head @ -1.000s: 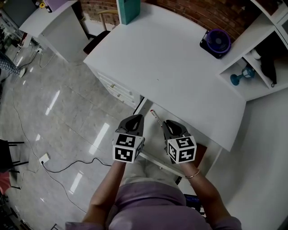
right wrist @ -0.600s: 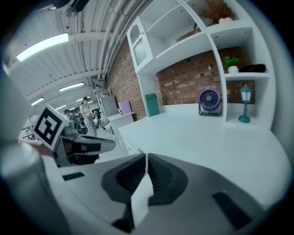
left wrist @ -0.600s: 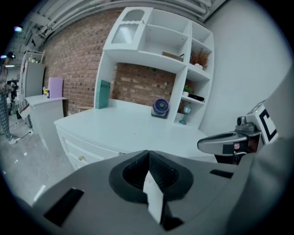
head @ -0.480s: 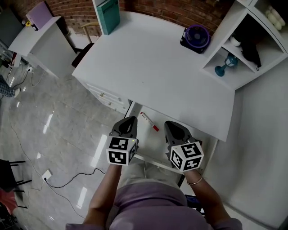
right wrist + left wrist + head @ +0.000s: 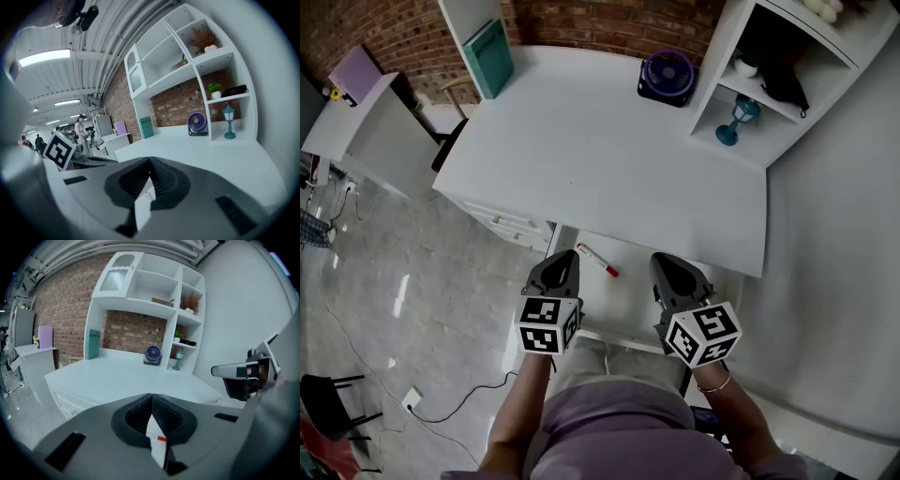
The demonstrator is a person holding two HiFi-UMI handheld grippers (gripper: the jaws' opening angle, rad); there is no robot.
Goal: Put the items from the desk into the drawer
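The white marker pen with a red cap [image 5: 597,260] lies diagonally in the open white drawer [image 5: 630,292] at lower centre, cap towards lower right, between the left gripper [image 5: 564,257], jaws together and empty, and the right gripper [image 5: 664,261], whose jaws have just been closing and now meet on nothing.

**Rear:** purple fan [image 5: 667,75] before the brick wall [image 5: 572,23]; an upright teal file box [image 5: 490,58] stands well to its left.

**Right:** white shelf unit [image 5: 727,150]. A blue lamp-like ornament [image 5: 736,120] stands in a lower compartment, a black item [image 5: 780,77] in the compartment beside it, and a dried plant [image 5: 189,302] on an upper tier.

**Left:** second white table [image 5: 384,141] bearing a purple box [image 5: 356,73].

**Below:** glossy tiled floor [image 5: 422,272], on which a black cable [image 5: 478,394] runs to a white socket block [image 5: 411,398]; black stool [image 5: 328,408] at the lower left.
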